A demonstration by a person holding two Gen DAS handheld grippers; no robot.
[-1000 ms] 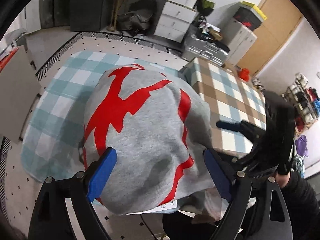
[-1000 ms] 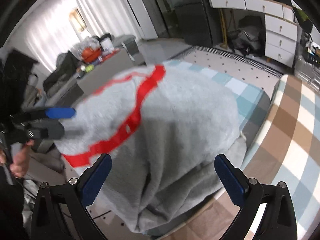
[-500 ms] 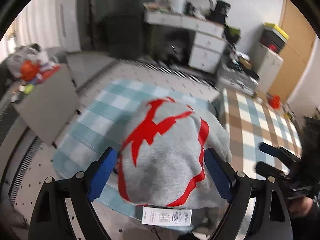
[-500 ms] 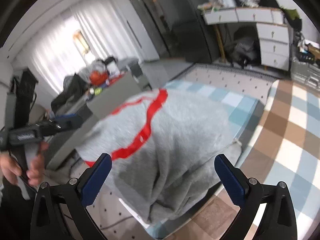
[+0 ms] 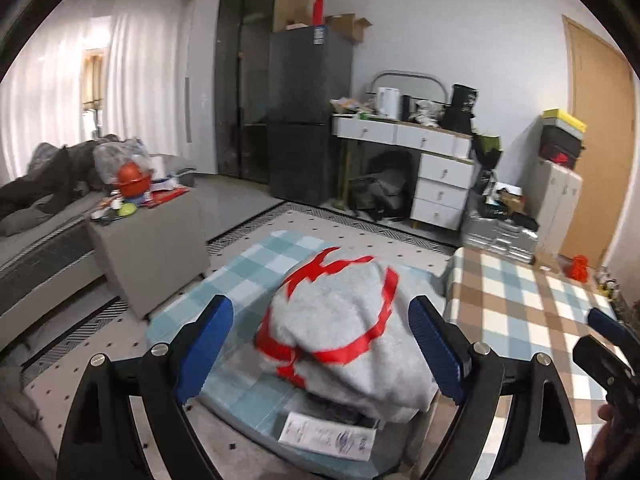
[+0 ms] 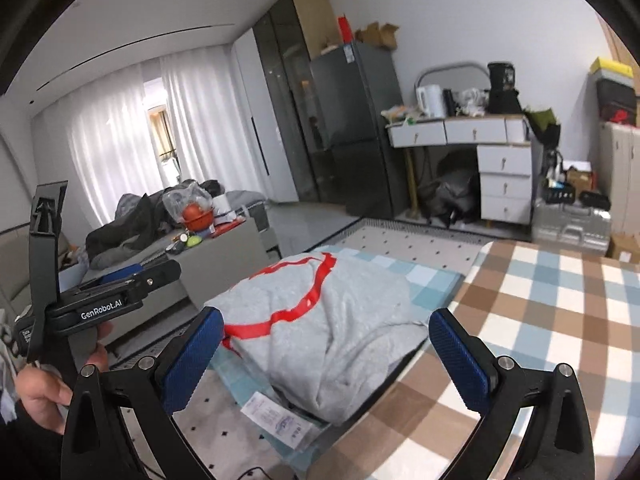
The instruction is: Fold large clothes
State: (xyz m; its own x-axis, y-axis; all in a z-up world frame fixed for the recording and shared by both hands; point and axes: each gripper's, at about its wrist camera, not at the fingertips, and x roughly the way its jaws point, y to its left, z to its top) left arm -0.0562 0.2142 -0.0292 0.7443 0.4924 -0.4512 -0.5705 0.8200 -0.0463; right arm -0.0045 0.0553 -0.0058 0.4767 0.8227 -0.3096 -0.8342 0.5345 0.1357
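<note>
A grey garment with a red print (image 5: 340, 328) (image 6: 320, 320) lies folded in a thick bundle on a teal checked cloth (image 5: 240, 280) (image 6: 424, 276). My left gripper (image 5: 320, 350) hovers above and behind the bundle, its blue pads wide apart and holding nothing. My right gripper (image 6: 328, 356) is likewise open and empty, raised behind the bundle. Each view shows the other gripper at its edge: the right one (image 5: 604, 340) and the left one (image 6: 120, 284), held by a hand (image 6: 44, 388).
A brown checked cloth (image 5: 520, 312) (image 6: 540, 320) lies to the right of the bundle. A white label (image 5: 328, 436) (image 6: 276, 420) pokes out under the garment. A grey box table (image 5: 156, 236) with clutter stands left; a desk with drawers (image 5: 424, 160) and a dark fridge (image 5: 308, 116) stand behind.
Both grippers have drawn back and tilted up from the bundle, which now looks smaller and lower in both views. More of the room shows. The garment stays put.
</note>
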